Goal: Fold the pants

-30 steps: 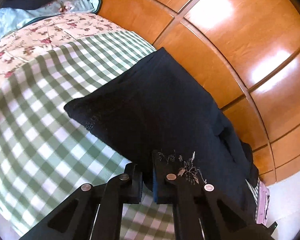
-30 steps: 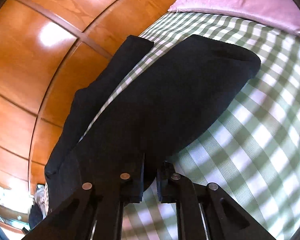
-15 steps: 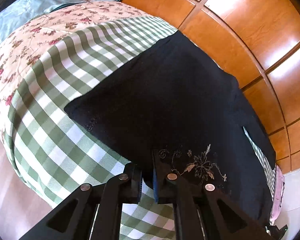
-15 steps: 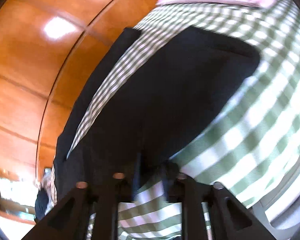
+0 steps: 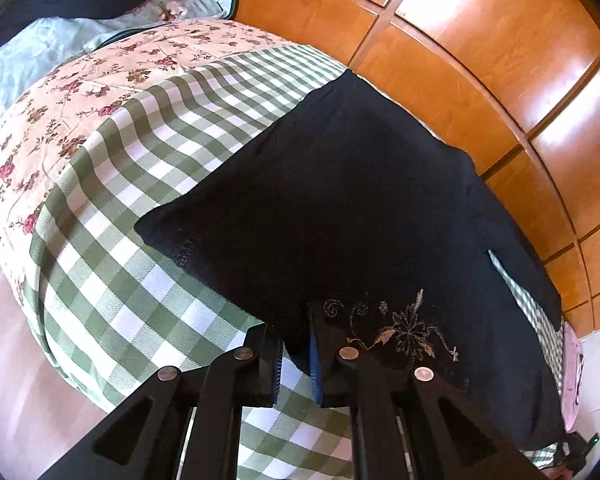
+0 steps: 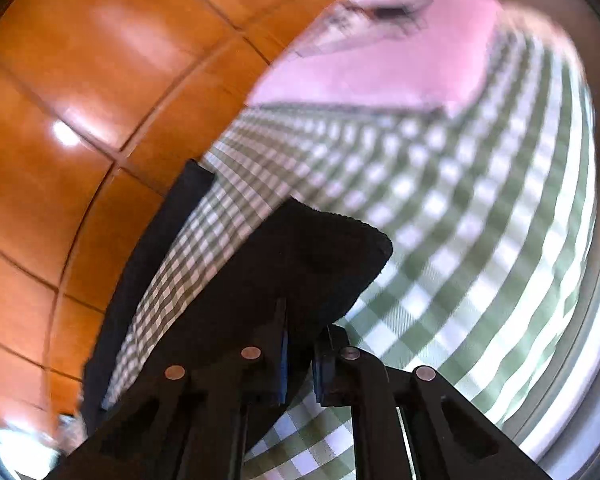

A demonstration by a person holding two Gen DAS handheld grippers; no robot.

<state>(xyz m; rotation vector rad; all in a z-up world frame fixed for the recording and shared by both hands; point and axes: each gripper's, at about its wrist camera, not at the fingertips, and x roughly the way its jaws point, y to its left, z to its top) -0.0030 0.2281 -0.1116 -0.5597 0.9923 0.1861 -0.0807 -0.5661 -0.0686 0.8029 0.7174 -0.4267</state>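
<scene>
Black pants with pale floral embroidery lie on a green-and-white checked bed cover. My left gripper is shut on the near waist edge of the pants, close to the embroidery. In the right wrist view the near pant leg runs from the jaws to its hem, and the other leg lies along the wooden wall. My right gripper is shut on the near leg's edge and holds it lifted above the cover.
Glossy wooden panels border the far side of the bed. A floral quilt and pale blue bedding lie left. A pink pillow sits at the bed's head. Tiled floor shows below the left bed edge.
Both grippers have lifted and pulled back with the pants. The right one swung up fast; its leg hem now sits nearer and more bunched, with the pillow in view.
</scene>
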